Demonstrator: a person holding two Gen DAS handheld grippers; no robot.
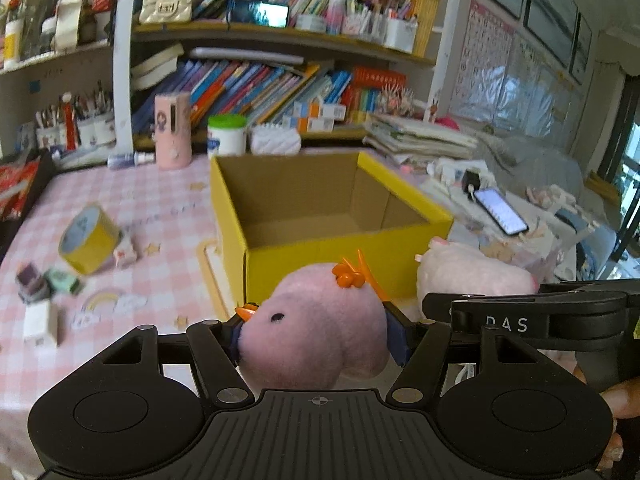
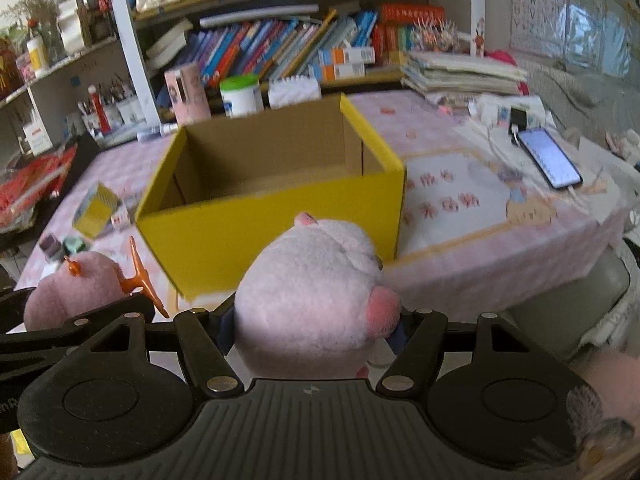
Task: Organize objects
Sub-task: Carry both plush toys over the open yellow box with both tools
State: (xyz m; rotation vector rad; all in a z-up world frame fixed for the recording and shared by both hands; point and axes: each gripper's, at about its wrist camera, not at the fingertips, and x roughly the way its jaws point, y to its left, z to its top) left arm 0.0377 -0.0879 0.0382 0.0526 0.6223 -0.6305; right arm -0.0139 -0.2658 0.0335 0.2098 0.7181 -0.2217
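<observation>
Left tool (image 1: 318, 332) pinching pink plush chick (image 1: 316, 328), right tool (image 2: 316, 330) pinching pale plush pig (image 2: 312, 296), both held just before empty yellow box (image 1: 340, 256); tape roll (image 1: 89, 240) and small blocks (image 1: 44, 284) not yet boxed, judged early stage; pink-checked desk (image 1: 160, 200), crowded bookshelves (image 1: 260, 80) behind

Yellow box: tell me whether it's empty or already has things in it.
Empty. The yellow box stands open-topped, and both wrist views show only bare brown cardboard floor and walls inside.
</observation>
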